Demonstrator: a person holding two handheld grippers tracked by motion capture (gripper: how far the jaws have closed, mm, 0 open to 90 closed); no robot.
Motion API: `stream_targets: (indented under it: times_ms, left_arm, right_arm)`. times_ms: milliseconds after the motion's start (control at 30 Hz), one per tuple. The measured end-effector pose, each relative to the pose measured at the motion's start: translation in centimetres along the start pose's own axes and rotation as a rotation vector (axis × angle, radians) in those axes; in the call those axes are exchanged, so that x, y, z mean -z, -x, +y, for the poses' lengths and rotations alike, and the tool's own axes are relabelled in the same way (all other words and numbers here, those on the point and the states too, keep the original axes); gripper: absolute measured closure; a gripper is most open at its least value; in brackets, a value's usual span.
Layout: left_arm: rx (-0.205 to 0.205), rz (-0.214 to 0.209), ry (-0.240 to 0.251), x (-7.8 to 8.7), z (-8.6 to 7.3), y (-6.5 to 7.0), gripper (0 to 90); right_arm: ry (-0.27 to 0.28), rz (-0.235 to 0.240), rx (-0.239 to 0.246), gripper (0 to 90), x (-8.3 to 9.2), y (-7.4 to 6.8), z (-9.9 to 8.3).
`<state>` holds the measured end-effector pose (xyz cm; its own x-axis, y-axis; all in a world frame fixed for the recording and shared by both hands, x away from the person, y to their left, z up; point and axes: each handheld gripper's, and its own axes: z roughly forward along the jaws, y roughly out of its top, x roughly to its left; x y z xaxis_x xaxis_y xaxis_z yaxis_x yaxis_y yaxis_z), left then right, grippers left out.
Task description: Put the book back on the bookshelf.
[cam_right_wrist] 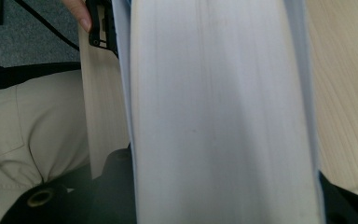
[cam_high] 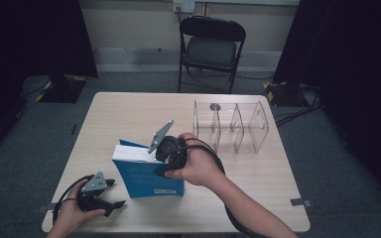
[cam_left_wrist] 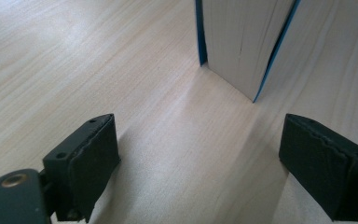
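One blue book [cam_high: 146,173] is standing upright on its edge near the front-centre of the table [cam_high: 258,173], blue cover w/ a small label strip facing the person, white page block facing up and to the left. Right gripper [cam_high: 164,157] is coming down onto the book's top from the right side; the right hand [cam_high: 196,166] is wrapping round the gripper body, wrist bent, forearm running in from bottom right, cable looping round the wrist. In the right gripper view the pale page edges [cam_right_wrist: 223,112] are sitting between the black jaws, which are hugging both covers, so the claw is gripping the book.

Left gripper [cam_high: 113,193] is resting low at the table's front-left corner, left hand [cam_high: 72,215] curling under it, grey plate on top, jaws pointing right toward the book. In the left gripper view the left gripper [cam_left_wrist: 199,156] is spread wide w/ bare wood between the pads; the book's bottom corner [cam_left_wrist: 242,42] is standing just ahead, apart from them.

Farther back, right of centre, a clear divided organizer [cam_high: 233,126] is sitting on the table, well apart from the book. Beyond the table's far edge, a black folding chair [cam_high: 211,47].
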<state>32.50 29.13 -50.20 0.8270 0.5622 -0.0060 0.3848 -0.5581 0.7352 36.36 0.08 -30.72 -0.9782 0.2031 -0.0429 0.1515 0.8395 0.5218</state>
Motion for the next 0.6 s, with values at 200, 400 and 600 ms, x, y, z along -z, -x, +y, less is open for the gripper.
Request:
stream_targets:
  times_ms: [200, 400, 600]
  left_arm:
    - [-0.005, -0.008, -0.007, -0.13, 0.07, 0.08, 7.9]
    - [-0.016, -0.02, -0.018, -0.27, 0.16, 0.15, 4.0]
    - [-0.007, -0.029, -0.017, -0.42, 0.19, 0.29, 1.7]
  right_arm:
    - [-0.001, -0.007, -0.039, 60.9, -0.03, 0.35, 0.12]
    - [-0.01, -0.002, -0.068, 61.3, 0.1, 0.21, 0.27]
    - [0.003, 0.027, -0.122, 61.6, 0.32, 0.23, 0.21]
